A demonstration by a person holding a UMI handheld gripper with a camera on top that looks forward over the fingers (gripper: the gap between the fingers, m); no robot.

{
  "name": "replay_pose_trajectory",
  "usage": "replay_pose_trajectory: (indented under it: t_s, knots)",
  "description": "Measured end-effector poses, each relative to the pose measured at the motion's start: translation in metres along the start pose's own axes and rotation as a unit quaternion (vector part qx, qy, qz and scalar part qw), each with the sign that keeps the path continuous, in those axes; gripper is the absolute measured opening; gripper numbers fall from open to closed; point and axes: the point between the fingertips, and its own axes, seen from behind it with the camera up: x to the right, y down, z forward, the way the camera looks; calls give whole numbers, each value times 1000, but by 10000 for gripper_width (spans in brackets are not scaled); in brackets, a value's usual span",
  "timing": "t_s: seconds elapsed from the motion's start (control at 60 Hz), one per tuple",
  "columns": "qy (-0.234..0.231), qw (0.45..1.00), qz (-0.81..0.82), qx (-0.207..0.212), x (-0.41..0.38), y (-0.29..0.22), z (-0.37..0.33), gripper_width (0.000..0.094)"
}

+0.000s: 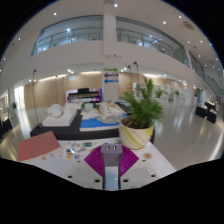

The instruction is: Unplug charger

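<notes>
The small grey charger (110, 150) is sitting between the claw's (110, 162) pink pads, which look like they are pinching its sides. It is probably light, hard and smooth, so hold the body, not any cord. Beyond it a potted plant (139, 112) is standing on the white surface (60, 160).

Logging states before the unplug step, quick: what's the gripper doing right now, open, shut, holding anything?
Gripper: closed on a small grey block, presumably the charger, pinched between the magenta pads.
</notes>
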Motion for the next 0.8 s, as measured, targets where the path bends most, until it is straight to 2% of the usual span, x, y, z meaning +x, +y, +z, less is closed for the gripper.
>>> replay_pose_trajectory:
  t_s: [0.1, 0.3, 0.45, 0.467, 0.6, 0.683, 0.8]
  knots:
    - [23, 998, -28, -44, 56, 6, 1, 162]
    - [48, 982, -78, -166, 133, 107, 34, 205]
    - [42, 969, -99, -223, 150, 156, 50, 288]
    - [40, 969, -97, -225, 150, 158, 51, 303]
    - [39, 972, -84, -216, 150, 129, 26, 857]
    - [40, 973, -85, -211, 151, 94, -25, 852]
    - [9, 975, -74, -210, 131, 52, -119, 852]
